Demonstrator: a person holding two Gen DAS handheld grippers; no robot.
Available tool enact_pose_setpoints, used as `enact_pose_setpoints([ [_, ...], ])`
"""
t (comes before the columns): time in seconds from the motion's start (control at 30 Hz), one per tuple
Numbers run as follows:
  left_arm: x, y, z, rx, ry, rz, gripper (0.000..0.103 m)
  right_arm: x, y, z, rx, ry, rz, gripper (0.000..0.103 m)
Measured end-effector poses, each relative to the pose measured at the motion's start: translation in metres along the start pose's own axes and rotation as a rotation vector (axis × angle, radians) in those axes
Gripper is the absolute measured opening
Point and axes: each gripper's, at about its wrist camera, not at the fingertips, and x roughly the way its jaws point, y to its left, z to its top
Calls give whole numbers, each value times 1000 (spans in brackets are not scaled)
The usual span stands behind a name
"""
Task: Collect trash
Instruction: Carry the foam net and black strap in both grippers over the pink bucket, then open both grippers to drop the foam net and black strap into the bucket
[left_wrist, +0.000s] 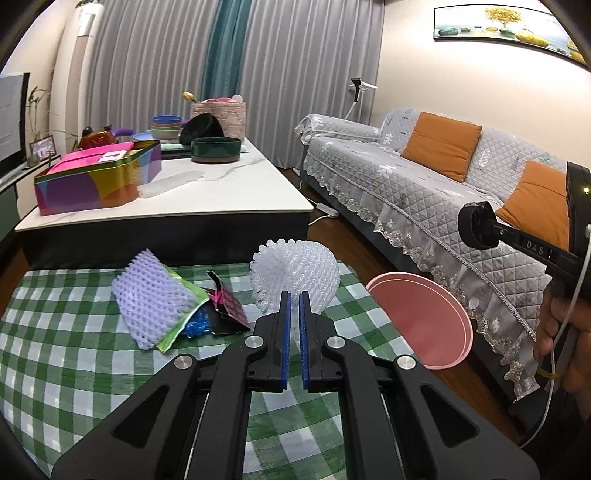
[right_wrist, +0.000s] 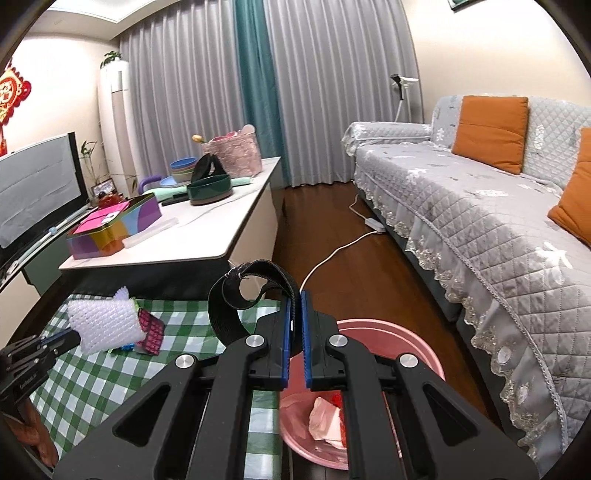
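Jaws of both grippers are clamped: right gripper (right_wrist: 295, 295) pinches a black strap (right_wrist: 236, 295) near the pink bin (right_wrist: 424, 350), left gripper (left_wrist: 294, 295) grips white foam netting (left_wrist: 295, 277) that could snag and miss it.

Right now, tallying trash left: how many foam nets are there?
2. One net lies on the cloth over wrappers; the other is pinched by the left gripper. More may hide.

Living room: sofa (right_wrist: 480, 206), curtains (right_wrist: 207, 96)
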Motion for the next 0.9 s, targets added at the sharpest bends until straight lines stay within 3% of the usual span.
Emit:
enact_pose_setpoints([
  [0.9,49,-75,5,70,44,-138,4,13,-49,-3,60,27,-116,6],
])
